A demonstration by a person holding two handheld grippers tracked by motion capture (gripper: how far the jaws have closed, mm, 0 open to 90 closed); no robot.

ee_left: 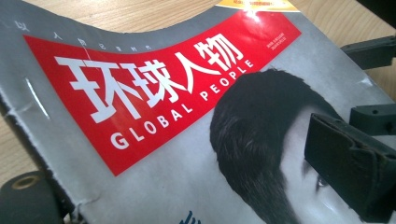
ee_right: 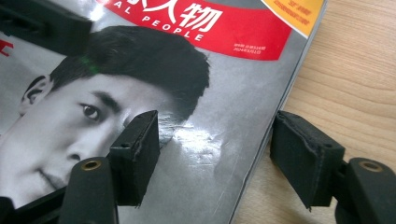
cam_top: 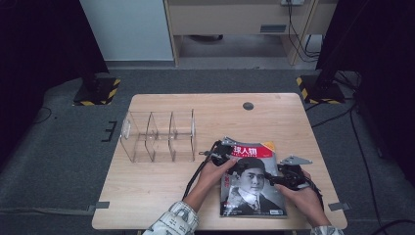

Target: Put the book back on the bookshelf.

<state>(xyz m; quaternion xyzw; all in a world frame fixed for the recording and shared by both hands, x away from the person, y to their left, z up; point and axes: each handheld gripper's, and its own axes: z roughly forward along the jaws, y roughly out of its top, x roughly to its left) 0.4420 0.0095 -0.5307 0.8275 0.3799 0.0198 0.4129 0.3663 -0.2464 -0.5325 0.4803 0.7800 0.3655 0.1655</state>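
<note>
Magazine right of organizer

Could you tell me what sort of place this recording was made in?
Probably a lab or office room set up for recording. A small wooden table stands on grey carpet, black stand bases with hazard stripes flank it, and cables trail by a desk behind. A magazine and a clear divided organiser are the props.
</note>
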